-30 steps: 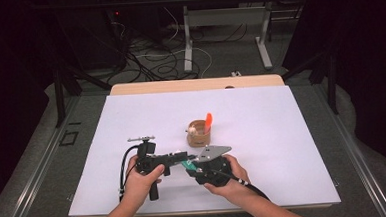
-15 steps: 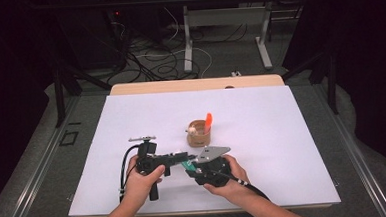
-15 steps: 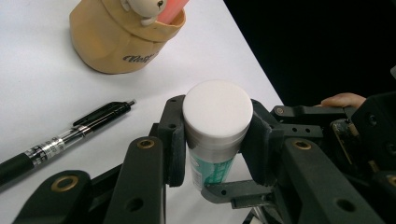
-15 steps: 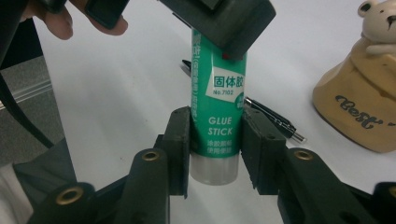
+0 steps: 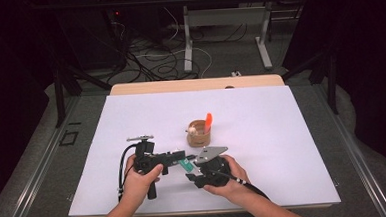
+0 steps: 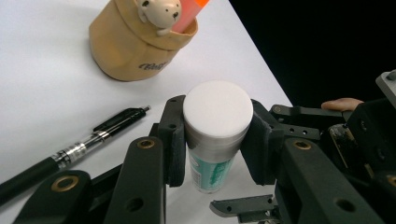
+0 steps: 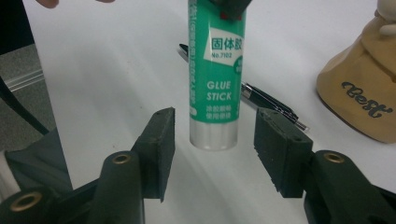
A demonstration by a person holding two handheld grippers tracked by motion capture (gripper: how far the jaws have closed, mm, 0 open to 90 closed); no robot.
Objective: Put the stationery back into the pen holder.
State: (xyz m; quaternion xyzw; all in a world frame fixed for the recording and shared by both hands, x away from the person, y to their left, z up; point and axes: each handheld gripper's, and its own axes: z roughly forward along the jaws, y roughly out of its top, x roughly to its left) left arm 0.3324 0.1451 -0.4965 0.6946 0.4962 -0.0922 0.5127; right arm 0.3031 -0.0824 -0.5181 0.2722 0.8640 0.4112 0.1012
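Note:
A green and white glue stick [image 7: 214, 84] hangs just above the white board, and my left gripper [image 6: 217, 140] is shut on its white cap [image 6: 218, 114]. My right gripper [image 7: 213, 142] is open, with its jaws on either side of the stick's clear bottom end and not touching it. In the high view both grippers meet near the front middle of the board, the left gripper [image 5: 176, 157] beside the right gripper [image 5: 196, 169], with the glue stick [image 5: 186, 164] between them.
A tan pen holder [image 5: 198, 133] with a small bear figure and an orange marker [image 5: 208, 121] stands just behind the grippers. A black pen [image 6: 77, 150] lies on the white board [image 5: 283, 149] under the glue stick. Cables and table legs are on the floor beyond.

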